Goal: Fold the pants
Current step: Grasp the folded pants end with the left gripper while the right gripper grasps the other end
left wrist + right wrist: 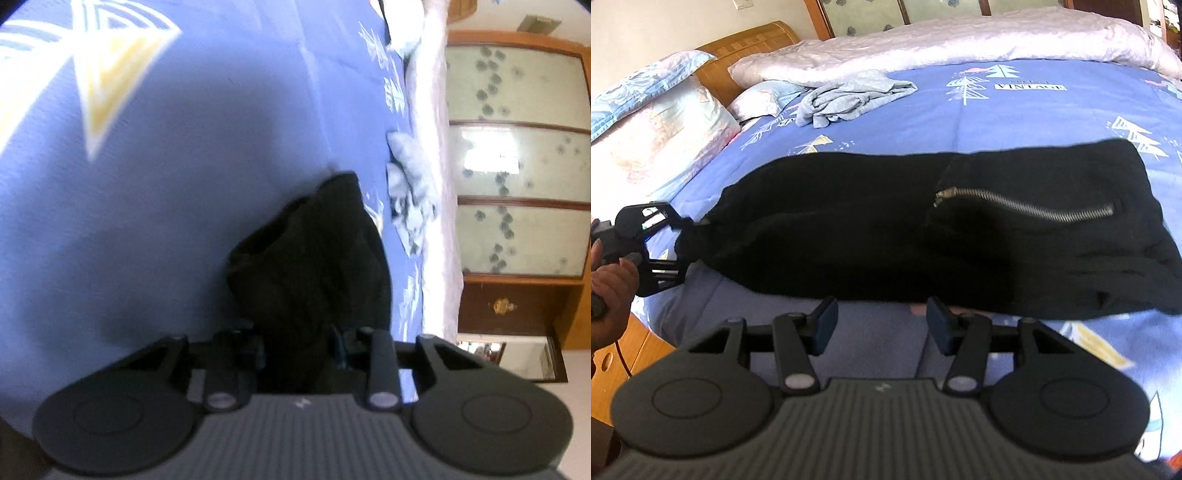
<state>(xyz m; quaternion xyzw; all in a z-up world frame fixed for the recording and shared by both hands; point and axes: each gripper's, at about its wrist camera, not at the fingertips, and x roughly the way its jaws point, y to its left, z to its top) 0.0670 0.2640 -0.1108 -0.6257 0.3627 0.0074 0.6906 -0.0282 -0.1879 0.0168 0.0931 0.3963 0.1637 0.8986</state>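
1. Right wrist view, nearest: our right gripper (882,325) hangs just short of the near long edge of the pants, its blue pads (825,321) spread apart with only bedsheet showing between them. It holds nothing.

2. Pants (923,229): black, laid lengthwise across the blue patterned bedsheet (1015,122), already doubled leg on leg by the look of it. The waist end with a metal zipper (1027,206) lies to the right; the cuff end tapers to the left.

3. Left gripper (683,236), at the left margin, carried in a hand (611,280): it meets the cuff end, where the cloth bunches against its jaws.

4. Left wrist view, nearest: the left gripper (301,350) has its fingers drawn in on a thick wad of black cloth that fills the gap between them. We judge this a pinch on the cuff, the pads pressing both sides.

5. Step in hand, as we read it: carrying the cuff end over toward the waist. To do it well, we first bring the right gripper onto the near edge, so the cloth travels level and does not twist; we lift enough to clear the lower layer, and land cuff on waistband with edges matched.

6. Farther: a crumpled grey garment (849,96), well apart from the pants.

7. Farthest: pale quilt (960,40), pillows (657,122), wooden headboard (753,37).
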